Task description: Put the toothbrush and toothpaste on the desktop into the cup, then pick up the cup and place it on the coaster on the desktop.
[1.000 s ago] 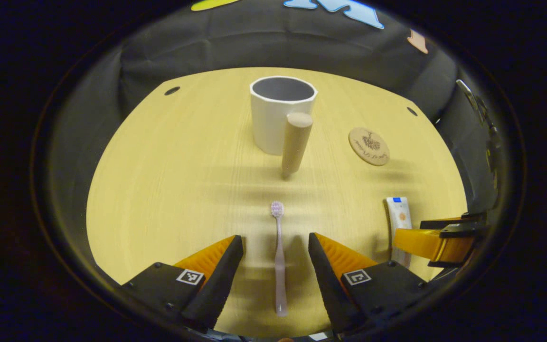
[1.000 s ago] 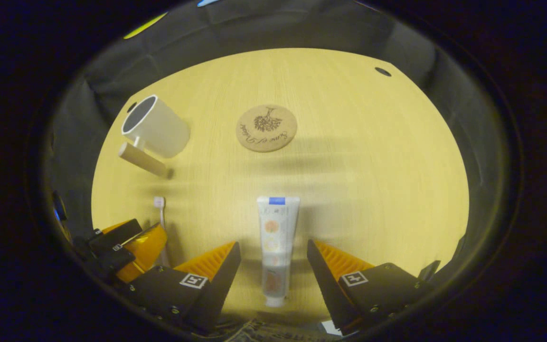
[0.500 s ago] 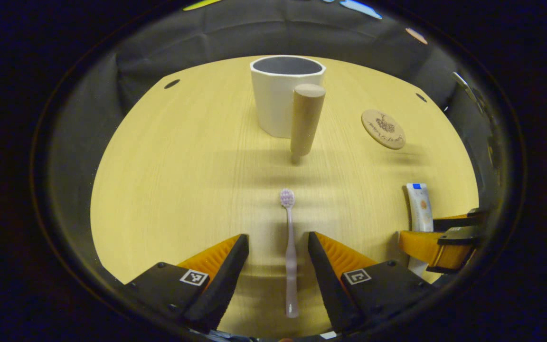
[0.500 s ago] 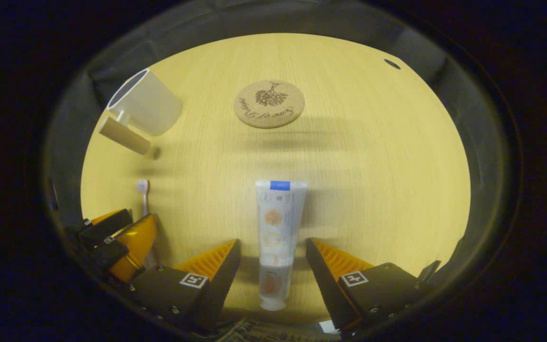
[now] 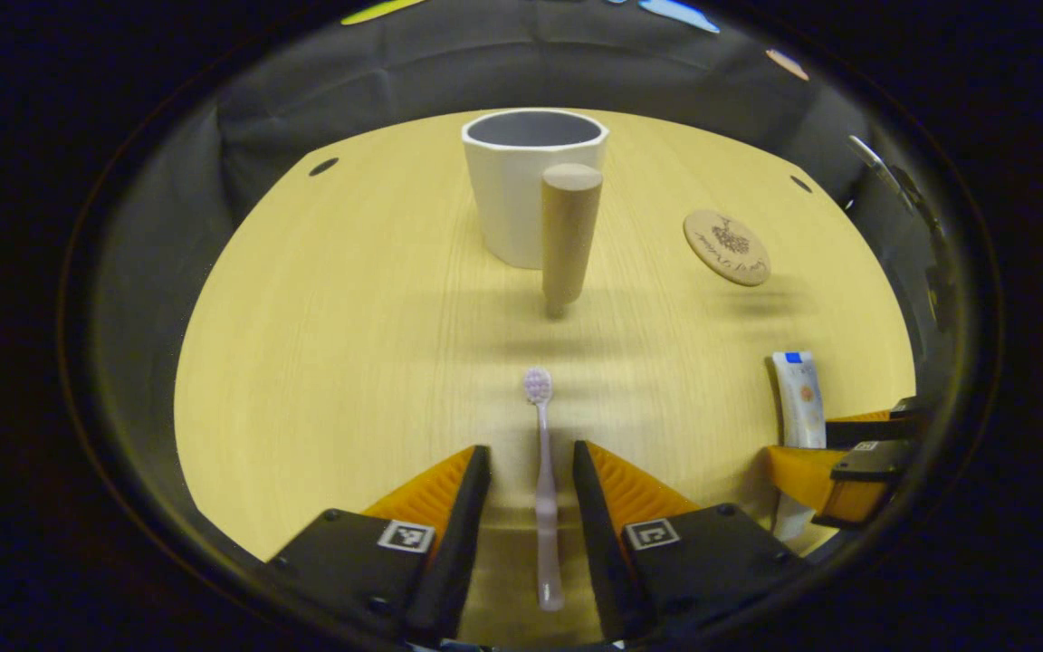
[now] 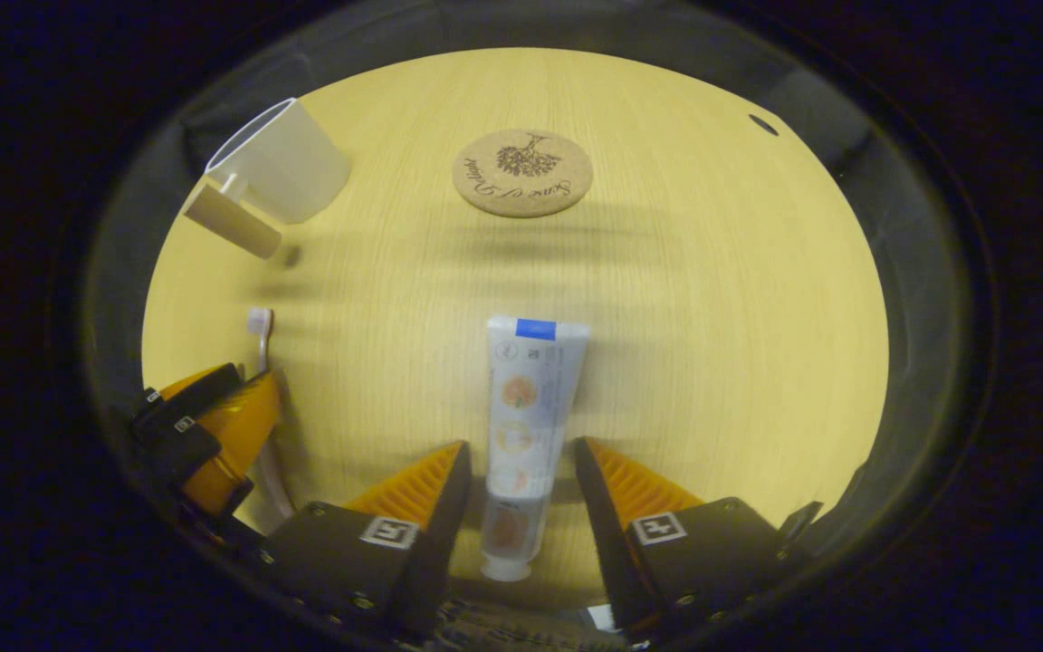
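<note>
Now the grasping step: each spread hand-held gripper straddles its item, left (image 5: 531,480) the toothbrush (image 5: 541,489), right (image 6: 514,480) the toothpaste (image 6: 521,407); next, pinch and lift

left gripper view: low, forward over desktop (image 5: 349,344) | right gripper view: likewise | shared: desktop

— How do the two grippers stand?
— The left gripper (image 5: 531,507) is low over the table, fingers parted with a narrow gap. The right gripper (image 6: 514,507) sits to its right, equally low, jaws likewise apart.
</note>
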`<state>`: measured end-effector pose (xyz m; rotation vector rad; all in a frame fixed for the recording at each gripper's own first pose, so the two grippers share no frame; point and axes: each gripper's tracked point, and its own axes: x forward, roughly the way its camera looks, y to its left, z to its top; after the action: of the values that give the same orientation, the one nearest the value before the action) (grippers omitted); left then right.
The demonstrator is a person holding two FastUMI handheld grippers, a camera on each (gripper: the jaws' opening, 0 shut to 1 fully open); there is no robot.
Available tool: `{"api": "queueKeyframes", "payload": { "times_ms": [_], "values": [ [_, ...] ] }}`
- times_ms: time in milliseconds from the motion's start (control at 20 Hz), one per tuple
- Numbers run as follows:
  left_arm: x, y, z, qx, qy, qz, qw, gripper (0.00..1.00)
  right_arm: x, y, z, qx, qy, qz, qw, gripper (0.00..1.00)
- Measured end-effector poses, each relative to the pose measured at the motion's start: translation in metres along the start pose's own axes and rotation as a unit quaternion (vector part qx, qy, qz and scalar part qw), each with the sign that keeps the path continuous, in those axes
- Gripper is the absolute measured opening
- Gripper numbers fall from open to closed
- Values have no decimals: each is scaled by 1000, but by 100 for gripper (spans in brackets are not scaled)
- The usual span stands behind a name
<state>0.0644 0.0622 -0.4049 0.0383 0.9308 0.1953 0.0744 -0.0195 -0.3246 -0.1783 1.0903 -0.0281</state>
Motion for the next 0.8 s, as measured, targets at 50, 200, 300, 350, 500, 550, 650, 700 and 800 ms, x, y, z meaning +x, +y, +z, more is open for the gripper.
{"api": "queueKeyframes", "payload": {
  "times_ms": [50, 200, 300, 350, 500, 550, 650, 700, 800],
  "values": [
    [-2, -2, 0, -5, -1, 1, 1000, 51, -1, 1, -2, 4, 2, 0, 1000, 49],
    [-1, -2, 0, -7, 1, 8, 1000, 8, -4, 2, -4, 3, 9, 2, 1000, 30],
    [-2, -1, 1, -3, 2, 10, 1000, 8, -5, -1, -1, 6, 5, -1, 1000, 30],
    [1, -2, 1, -4, 0, 10, 1000, 14, -5, 2, -8, 15, 15, 5, 1000, 20],
    [-2, -1, 3, -16, -12, 6, 1000, 7, -8, 2, -5, 45, 3, 17, 999, 12],
    [-3, 0, 3, -21, -15, 2, 1000, 7, -6, 2, -6, 55, 5, 24, 998, 12],
    [-4, 3, 1, -29, -15, -2, 999, 7, -5, 1, -6, 78, 2, 34, 996, 12],
    [-6, 7, -1, -34, -14, 0, 999, 7, -6, -1, -7, 84, 3, 33, 996, 12],
    [-13, 14, 2, -53, -20, -2, 998, 7, -9, -6, -9, 90, -1, 32, 995, 12]
  ]
}}
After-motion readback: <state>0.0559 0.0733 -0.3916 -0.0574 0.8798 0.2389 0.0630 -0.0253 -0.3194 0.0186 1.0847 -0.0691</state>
